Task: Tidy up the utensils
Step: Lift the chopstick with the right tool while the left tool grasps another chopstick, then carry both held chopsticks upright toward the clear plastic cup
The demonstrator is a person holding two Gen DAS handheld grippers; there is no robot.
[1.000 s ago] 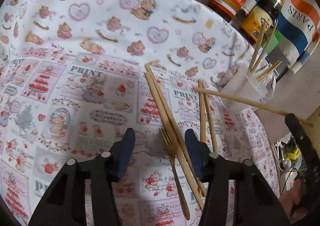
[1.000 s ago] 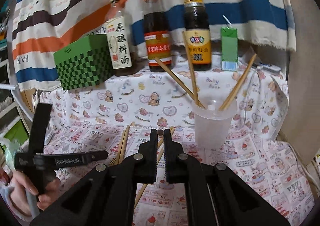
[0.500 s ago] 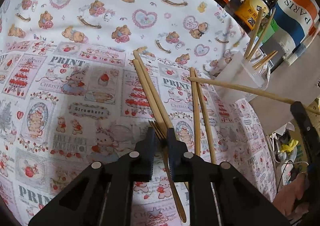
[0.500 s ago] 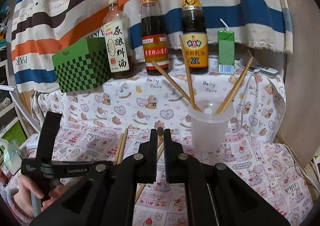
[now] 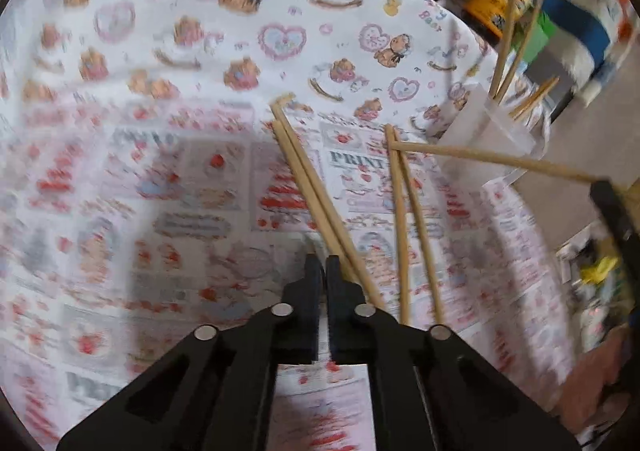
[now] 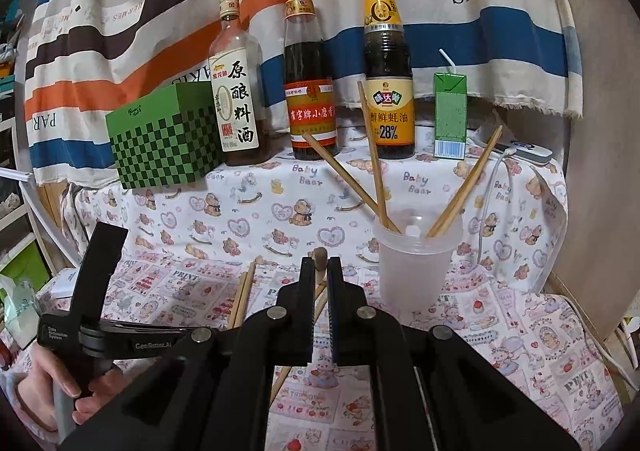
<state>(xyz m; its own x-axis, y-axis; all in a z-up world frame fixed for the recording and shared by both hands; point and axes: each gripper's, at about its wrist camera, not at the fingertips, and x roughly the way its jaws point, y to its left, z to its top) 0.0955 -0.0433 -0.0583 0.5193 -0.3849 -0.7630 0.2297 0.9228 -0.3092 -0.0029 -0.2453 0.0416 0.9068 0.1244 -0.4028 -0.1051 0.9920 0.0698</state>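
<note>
My left gripper (image 5: 320,263) is shut on a wooden fork; only its tines (image 5: 310,245) show past the fingertips, low over the tablecloth. Two pairs of wooden chopsticks (image 5: 316,195) (image 5: 404,227) lie on the cloth just right of it. My right gripper (image 6: 320,265) is shut on a single chopstick, whose end (image 6: 320,255) pokes up between the fingers; its shaft (image 5: 492,159) crosses the left wrist view. A clear plastic cup (image 6: 416,263) holding several chopsticks stands right of my right gripper and also shows in the left wrist view (image 5: 490,139).
A green checkered box (image 6: 164,135), three sauce bottles (image 6: 310,75) and a green juice carton (image 6: 450,111) stand along the back against a striped cloth. The table edge drops off at the right (image 5: 532,271). The left gripper's handle (image 6: 96,291) is at lower left.
My left gripper closed on the fork, then shifted, so more of the fork is hidden between the fingers; the view is blurred by motion. My right gripper moved slightly closer to the cup.
</note>
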